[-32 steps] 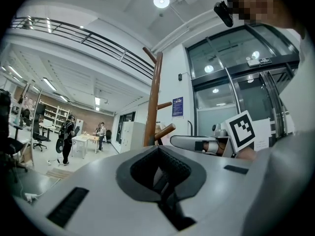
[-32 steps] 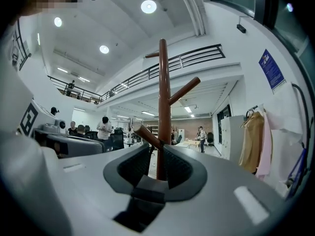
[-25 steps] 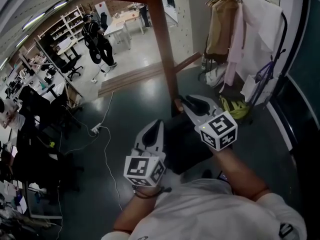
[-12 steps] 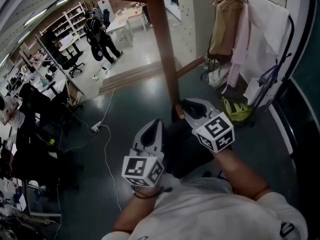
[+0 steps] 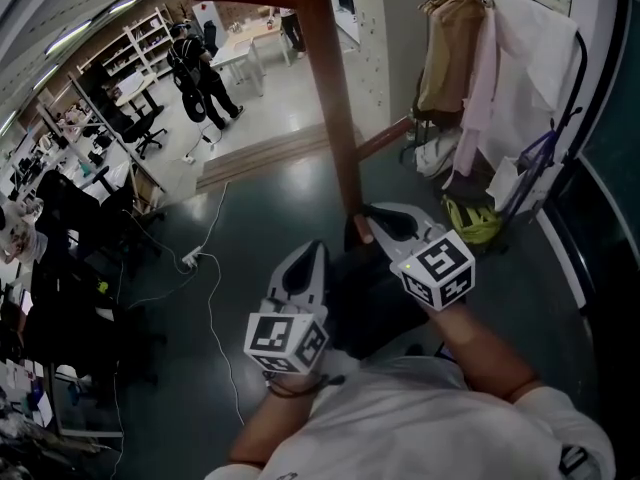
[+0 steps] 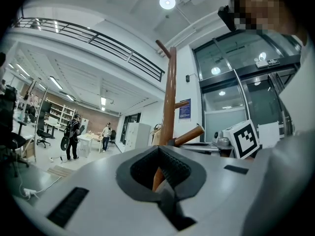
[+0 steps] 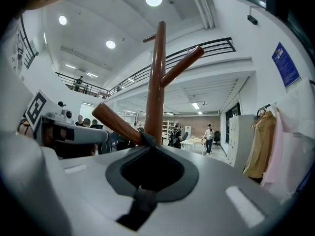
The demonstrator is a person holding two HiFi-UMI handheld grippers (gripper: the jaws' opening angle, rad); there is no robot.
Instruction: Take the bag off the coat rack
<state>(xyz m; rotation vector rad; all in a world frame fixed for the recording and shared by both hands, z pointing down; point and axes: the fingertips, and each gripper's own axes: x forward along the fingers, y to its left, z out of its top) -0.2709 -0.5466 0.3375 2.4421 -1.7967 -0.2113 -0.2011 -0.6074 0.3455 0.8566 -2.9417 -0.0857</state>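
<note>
The left gripper (image 5: 312, 258) hangs just left of the rack with its jaws closed tip to tip. Its own view shows nothing caught in them, only the pole seen through the hollow behind the tips.

Between the two tools, low down, sits a dark mass that I take for the body of the black bag (image 5: 368, 298), hanging close against the foot of the tall brown wooden coat rack (image 5: 330, 98).

What matters for the lift is the short wooden peg (image 7: 118, 124). It slopes up and outward from the pole, with its free end on the left gripper's side. A black fabric strap (image 7: 147, 138) is looped at its root, tight against the pole. To come free, the strap has to ride up along the peg to that free end rather than straight up.

The right gripper (image 5: 372, 214) is clearly the nearer one. Its jaws are closed, with the tips right at the peg's root, and the strap rises straight out of them, so it looks pinched there, though only a sliver of it shows.
</note>
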